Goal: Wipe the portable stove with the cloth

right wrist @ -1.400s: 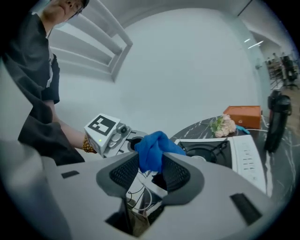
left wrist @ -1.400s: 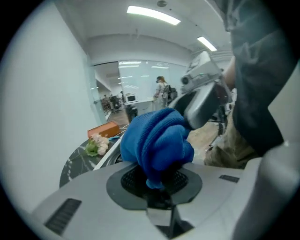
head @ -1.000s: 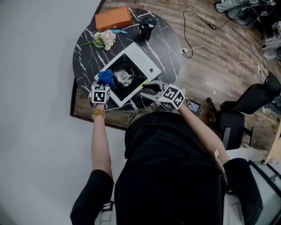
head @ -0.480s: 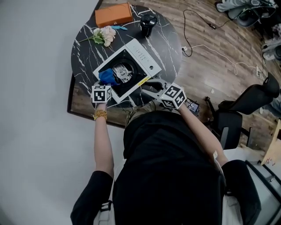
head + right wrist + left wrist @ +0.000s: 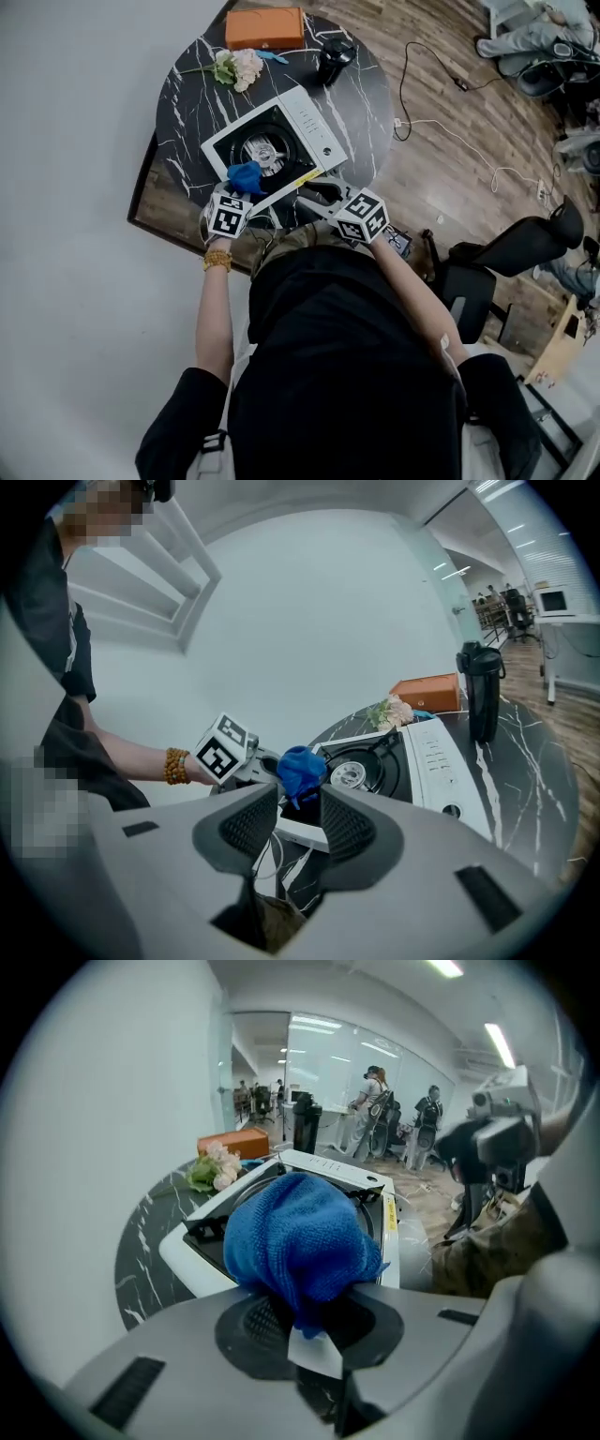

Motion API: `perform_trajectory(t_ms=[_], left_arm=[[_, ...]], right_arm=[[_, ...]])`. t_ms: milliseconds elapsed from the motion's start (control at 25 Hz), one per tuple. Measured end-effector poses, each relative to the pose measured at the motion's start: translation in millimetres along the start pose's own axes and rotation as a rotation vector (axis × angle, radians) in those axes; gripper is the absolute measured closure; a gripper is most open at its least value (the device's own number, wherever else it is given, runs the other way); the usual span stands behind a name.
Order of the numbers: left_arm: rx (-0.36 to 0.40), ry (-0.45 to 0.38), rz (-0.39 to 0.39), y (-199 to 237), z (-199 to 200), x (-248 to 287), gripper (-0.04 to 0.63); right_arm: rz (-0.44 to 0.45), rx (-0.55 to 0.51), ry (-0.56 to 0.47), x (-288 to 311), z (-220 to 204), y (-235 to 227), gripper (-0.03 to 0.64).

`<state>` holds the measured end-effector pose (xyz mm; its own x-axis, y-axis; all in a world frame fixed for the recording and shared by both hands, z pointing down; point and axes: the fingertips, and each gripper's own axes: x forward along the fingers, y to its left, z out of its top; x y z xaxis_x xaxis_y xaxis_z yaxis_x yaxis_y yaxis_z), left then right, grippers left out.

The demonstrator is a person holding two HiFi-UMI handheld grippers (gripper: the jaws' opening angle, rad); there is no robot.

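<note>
Had the cloth [image 5: 300, 1237] wadded tight between the jaws of the left gripper [image 5: 314, 1327], right at the near edge of the portable stove [image 5: 314, 131]. Held the right gripper [image 5: 300, 803] half-open and empty alongside. Seemed light, floppy, grippy; best pinched mid-bunch like that.

Seen from above, a person in a black top stands over a round black marble table [image 5: 183, 122], a gripper in each hand. The left gripper [image 5: 240, 190] holds a bunched blue cloth [image 5: 246, 175] at the near left corner of a white portable stove [image 5: 317, 131], just beside its burner [image 5: 266, 150]. The right gripper [image 5: 317, 193] hovers just off the stove's near edge, pointing at it. An orange box [image 5: 265, 28], pale flowers [image 5: 239, 67] and a black tumbler [image 5: 334, 61] line the table's far side. A white cable [image 5: 450, 131] trails across the wooden floor [image 5: 441, 197].
</note>
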<state>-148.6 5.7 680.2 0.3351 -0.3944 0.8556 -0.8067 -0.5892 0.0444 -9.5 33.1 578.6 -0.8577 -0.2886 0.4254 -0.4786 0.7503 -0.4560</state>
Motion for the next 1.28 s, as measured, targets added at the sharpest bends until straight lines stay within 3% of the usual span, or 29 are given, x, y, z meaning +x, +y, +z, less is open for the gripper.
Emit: perform_trajectory(t_ms=[80,120,280,440,520,600,680,800,960,1040,1120,1200,1280], left_arm=[[0.106,-0.092,0.076,-8,12,-17,0.535],[0.126,-0.175,0.091,-16,23,-29,0.535],[0.121,-0.544,0.081,-51,74,-80,0.534],[0.134,-0.699,0.133,-68,91,-105,0.534],[0.129,-0.732,0.162,-61,91,-112,0.528],[0.125,-0.726,0.139,-58,87,-109,0.5],[0.118,-0.699,0.1,-58,81,-99,0.468],[0.054,-0.656,0.115,-50,70,-88,0.461],[-0.061,-0.515,0.172,-35,34,-63,0.456],[-0.097,-0.439,0.173,-36,13,-46,0.454],[-0.122,-0.368,0.164,-40,-5,-27,0.447],[-0.15,-0.32,0.159,-42,-15,-15,0.446],[-0.178,-0.302,0.161,-39,-18,-10,0.449]], right_arm=[[0.015,0.013,-0.004,4,5,1,0.486],[0.036,0.032,-0.014,6,10,2,0.483],[0.236,0.245,-0.093,33,48,12,0.38],[0.443,0.464,-0.094,63,66,36,0.368],[0.483,0.51,-0.058,74,73,43,0.383],[0.469,0.506,-0.029,79,79,38,0.462],[0.447,0.492,-0.006,85,82,25,0.589],[0.427,0.442,0.022,97,97,7,0.598],[0.214,0.294,0.006,112,145,-78,0.598],[0.083,0.141,0.102,128,155,-123,0.598],[-0.023,-0.085,0.277,144,148,-156,0.598],[-0.077,-0.273,0.456,160,129,-174,0.598],[-0.092,-0.368,0.574,176,111,-184,0.598]])
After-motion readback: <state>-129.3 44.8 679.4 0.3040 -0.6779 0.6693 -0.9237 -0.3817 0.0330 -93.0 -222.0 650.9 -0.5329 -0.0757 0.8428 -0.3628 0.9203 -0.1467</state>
